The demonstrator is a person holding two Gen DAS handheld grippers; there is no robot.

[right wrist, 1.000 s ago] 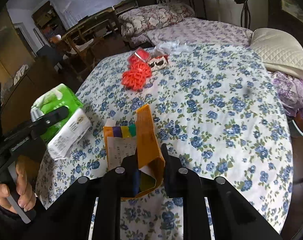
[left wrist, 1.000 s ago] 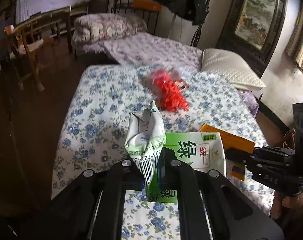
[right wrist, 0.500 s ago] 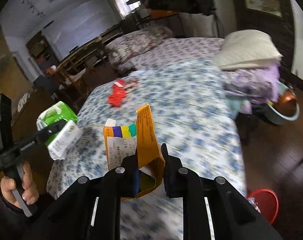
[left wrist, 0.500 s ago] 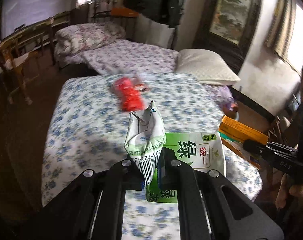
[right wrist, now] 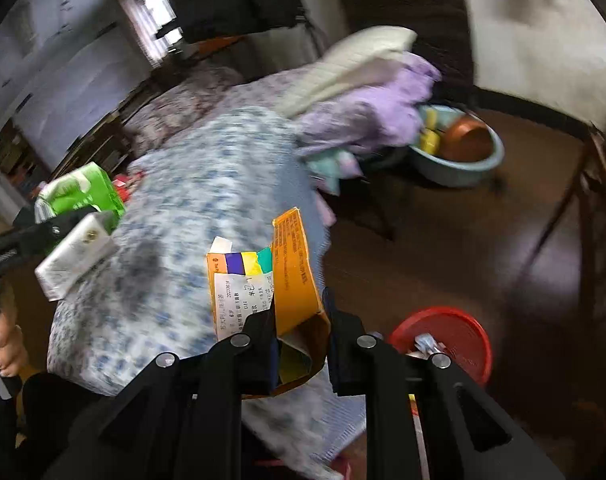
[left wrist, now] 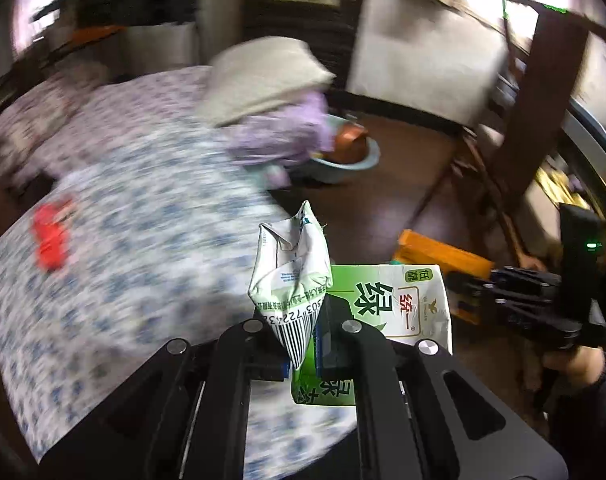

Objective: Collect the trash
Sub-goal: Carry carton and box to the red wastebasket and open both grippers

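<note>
My left gripper (left wrist: 303, 344) is shut on a crumpled green and white drink carton (left wrist: 303, 280), held in the air over the bed's edge; the carton also shows in the right wrist view (right wrist: 79, 200). My right gripper (right wrist: 301, 344) is shut on an opened orange paper box (right wrist: 287, 272) with a white label. The orange box shows at the right of the left wrist view (left wrist: 435, 254). A red trash bin (right wrist: 451, 340) stands on the floor just right of my right gripper, with some litter at its rim. A red wrapper pile (left wrist: 51, 236) lies on the bed.
The bed with a blue-flowered sheet (left wrist: 143, 260) fills the left. A cream pillow (left wrist: 263, 76) and purple cloth (right wrist: 375, 116) hang at its far end. A blue basin with a brown pot (right wrist: 459, 156) sits on the dark floor. A wooden chair (left wrist: 535, 120) stands at right.
Both grippers have swung to the right, away from the bed's middle toward the floor, each still holding its item. The red bin has come closer in the right wrist view.
</note>
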